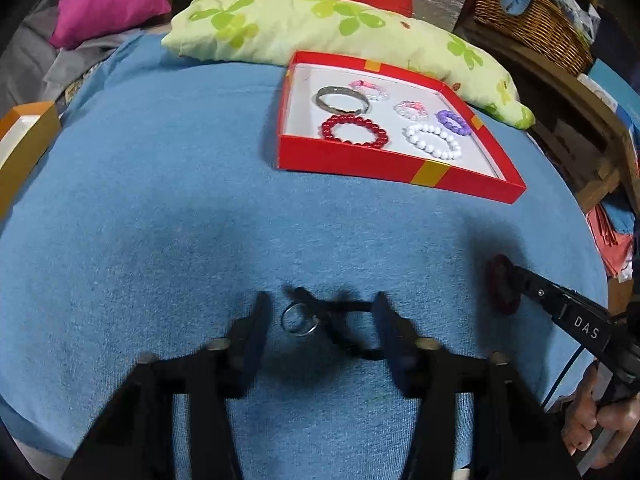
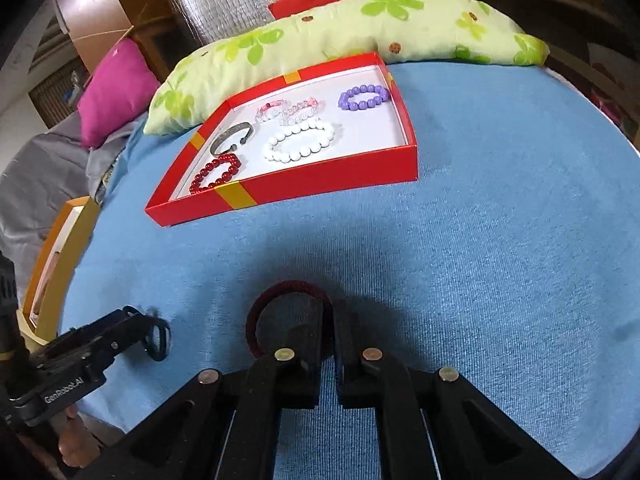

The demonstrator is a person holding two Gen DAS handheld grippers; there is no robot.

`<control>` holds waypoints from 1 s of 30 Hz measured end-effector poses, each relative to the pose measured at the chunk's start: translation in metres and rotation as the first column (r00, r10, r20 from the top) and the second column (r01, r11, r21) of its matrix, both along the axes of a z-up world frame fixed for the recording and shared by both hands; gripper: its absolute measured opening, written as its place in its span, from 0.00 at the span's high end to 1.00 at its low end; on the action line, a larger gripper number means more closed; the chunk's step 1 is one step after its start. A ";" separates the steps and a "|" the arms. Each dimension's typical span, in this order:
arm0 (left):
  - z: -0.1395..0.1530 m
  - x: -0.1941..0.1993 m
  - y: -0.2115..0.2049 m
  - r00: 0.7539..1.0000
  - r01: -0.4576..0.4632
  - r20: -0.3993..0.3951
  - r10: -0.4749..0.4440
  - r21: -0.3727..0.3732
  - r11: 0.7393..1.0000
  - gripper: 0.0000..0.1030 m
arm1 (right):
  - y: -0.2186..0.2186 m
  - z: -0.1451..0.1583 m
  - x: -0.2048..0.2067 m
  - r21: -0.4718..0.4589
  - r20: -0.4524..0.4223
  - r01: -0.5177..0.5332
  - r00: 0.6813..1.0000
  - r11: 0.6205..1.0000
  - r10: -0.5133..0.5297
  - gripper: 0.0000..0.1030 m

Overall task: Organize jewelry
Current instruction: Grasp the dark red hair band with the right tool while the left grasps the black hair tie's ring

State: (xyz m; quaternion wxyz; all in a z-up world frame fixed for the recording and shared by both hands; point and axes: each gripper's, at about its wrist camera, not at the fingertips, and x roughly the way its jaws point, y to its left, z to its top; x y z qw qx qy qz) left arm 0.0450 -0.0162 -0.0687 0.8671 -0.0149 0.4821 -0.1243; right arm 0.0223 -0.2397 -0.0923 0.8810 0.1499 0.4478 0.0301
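On the left edge of the blue cloth sits an orange box, well to the left of the red tray. My left gripper is in front of the tray, its jaws partly spread around a silver ring and a black cord loop lying on the cloth; the pads do not press on either. In the tray lie a metal bangle, a red bead bracelet, two pink-and-clear bracelets, a white bead bracelet and a purple one. Behind the tray lies a green flowered pillow. To the right, in front of the tray, my right gripper is pressed together, pinching a dark red cord bracelet.
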 end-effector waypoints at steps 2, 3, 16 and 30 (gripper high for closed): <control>0.000 -0.001 -0.005 1.000 0.014 0.011 -0.014 0.022 1.000 0.73 | -0.001 0.000 0.000 0.008 -0.001 0.000 1.000 1.000 0.000 0.94; 0.000 -0.001 -0.007 1.000 0.018 0.017 -0.018 0.029 0.999 0.78 | -0.001 -0.001 0.002 0.022 -0.004 0.004 1.000 1.000 -0.004 0.94; 0.002 -0.003 -0.016 0.997 0.018 0.075 -0.029 0.145 0.989 0.91 | -0.004 -0.006 0.000 0.062 -0.007 0.016 1.000 0.998 -0.016 0.94; 0.007 -0.007 -0.029 0.994 0.029 0.103 -0.048 0.180 0.983 0.91 | -0.003 0.004 -0.006 0.024 0.035 0.007 0.999 1.000 -0.008 0.94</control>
